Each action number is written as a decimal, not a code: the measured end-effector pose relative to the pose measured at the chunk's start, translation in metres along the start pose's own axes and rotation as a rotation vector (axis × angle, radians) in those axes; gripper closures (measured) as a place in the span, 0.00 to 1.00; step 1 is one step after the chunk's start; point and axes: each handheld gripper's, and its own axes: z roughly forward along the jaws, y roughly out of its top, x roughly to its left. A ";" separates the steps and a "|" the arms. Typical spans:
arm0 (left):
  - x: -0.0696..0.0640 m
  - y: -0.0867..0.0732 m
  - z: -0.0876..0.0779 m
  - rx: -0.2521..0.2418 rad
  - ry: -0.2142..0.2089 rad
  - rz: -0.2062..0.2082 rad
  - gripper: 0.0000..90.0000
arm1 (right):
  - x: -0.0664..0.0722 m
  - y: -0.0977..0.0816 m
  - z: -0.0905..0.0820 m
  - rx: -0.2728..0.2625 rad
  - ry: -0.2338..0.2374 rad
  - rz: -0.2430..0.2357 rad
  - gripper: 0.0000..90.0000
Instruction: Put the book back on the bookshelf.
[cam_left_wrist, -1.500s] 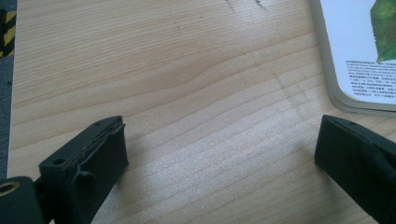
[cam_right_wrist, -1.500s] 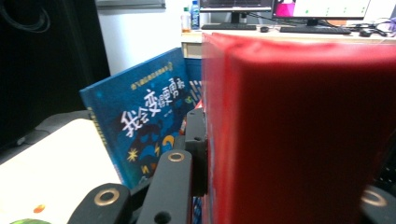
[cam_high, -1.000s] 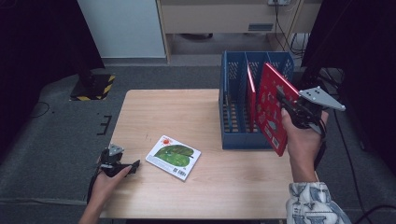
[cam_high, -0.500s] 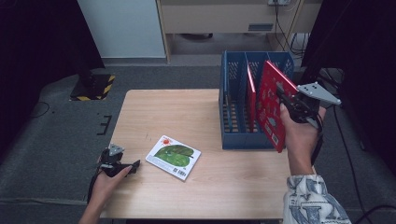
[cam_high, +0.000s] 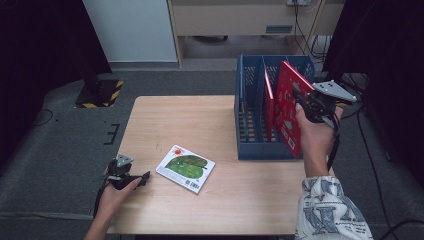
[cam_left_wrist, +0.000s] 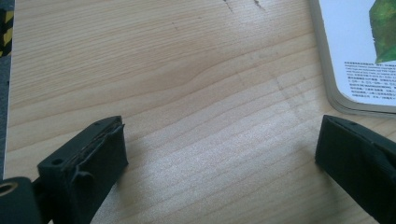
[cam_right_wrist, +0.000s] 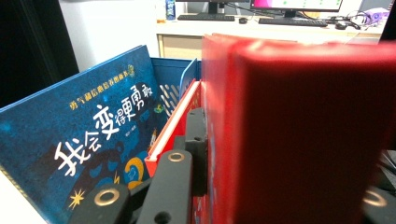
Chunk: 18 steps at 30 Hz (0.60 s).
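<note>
A light wooden table (cam_high: 210, 125) with a fine straight grain stands on dark grey carpet, with a pale cabinet and a beige desk front beyond its far edge. A yellow-and-black striped block (cam_high: 100, 94) sits on the carpet off the table's far left corner.

On the table's right side stands a blue slotted rack (cam_high: 250, 107). The right gripper (cam_high: 304, 106) holds a red book (cam_high: 290, 107) upright at the rack's right end, its jaws clamped tight on the cover; the book's lower edge hangs at the rack's near right corner. Another red book (cam_high: 269, 97) stands in the slot just left of it. In the right gripper view a dark blue book (cam_right_wrist: 84, 140) with white lettering leans left of the red ones.

A green-leaf book (cam_high: 185, 167) lies flat on the table, well left of the rack and nearer the person. The left gripper (cam_high: 131, 178) rests on the table just left of that book, its jaws spread wide over bare wood.
</note>
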 end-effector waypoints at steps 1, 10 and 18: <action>0.000 0.000 0.000 0.000 0.000 0.000 0.01 | 0.000 0.000 0.002 0.001 0.002 0.000 0.88; 0.000 0.000 0.000 0.000 0.000 0.000 0.01 | 0.002 -0.002 0.008 0.005 0.006 0.007 0.88; 0.000 0.000 0.000 0.000 0.001 0.000 0.01 | 0.001 0.000 0.011 0.010 0.008 0.009 0.88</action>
